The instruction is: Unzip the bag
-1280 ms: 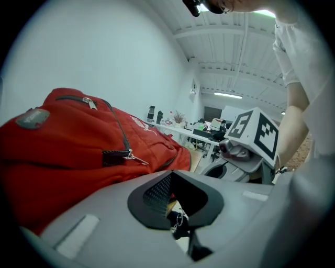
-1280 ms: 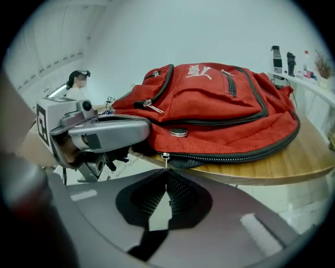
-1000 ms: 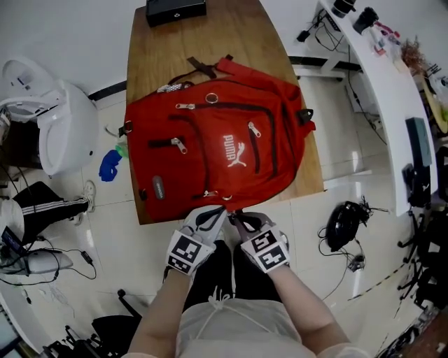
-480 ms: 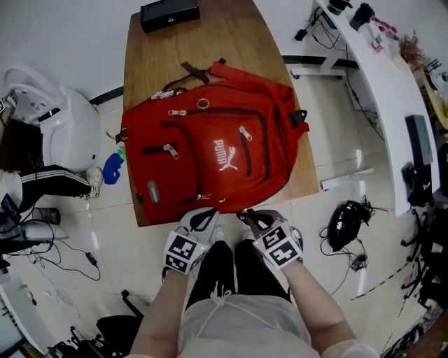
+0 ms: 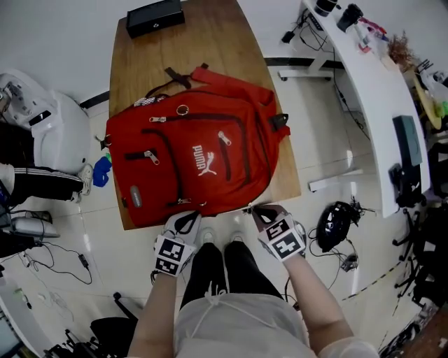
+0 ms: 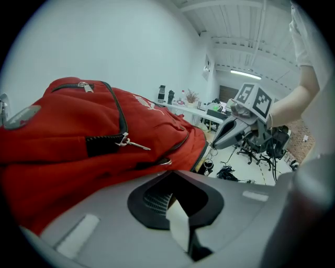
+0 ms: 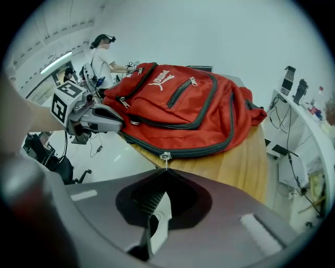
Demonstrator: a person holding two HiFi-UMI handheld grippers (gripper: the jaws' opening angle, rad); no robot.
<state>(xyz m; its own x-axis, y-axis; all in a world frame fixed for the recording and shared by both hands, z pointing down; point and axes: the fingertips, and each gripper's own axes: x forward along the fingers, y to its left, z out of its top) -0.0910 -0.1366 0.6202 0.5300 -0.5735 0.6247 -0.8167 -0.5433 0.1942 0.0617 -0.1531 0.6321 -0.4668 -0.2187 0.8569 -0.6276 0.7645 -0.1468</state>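
Note:
A red Puma backpack lies flat on a wooden table, its bottom edge at the table's near end. My right gripper is at that edge's right part. In the right gripper view its jaws are shut on the main zipper pull, which hangs from the dark zipper track below the bag. My left gripper sits at the bag's near edge further left. Its jaws are shut, tip against the red fabric; nothing shows between them.
A black box rests at the table's far end. A white machine and a blue object are left of the table. A white desk stands at the right, with a black object on the floor.
The two grippers, close together a second ago, have spread apart along the bag's near edge. The right one has moved right with the zipper pull; the left one has shifted left.

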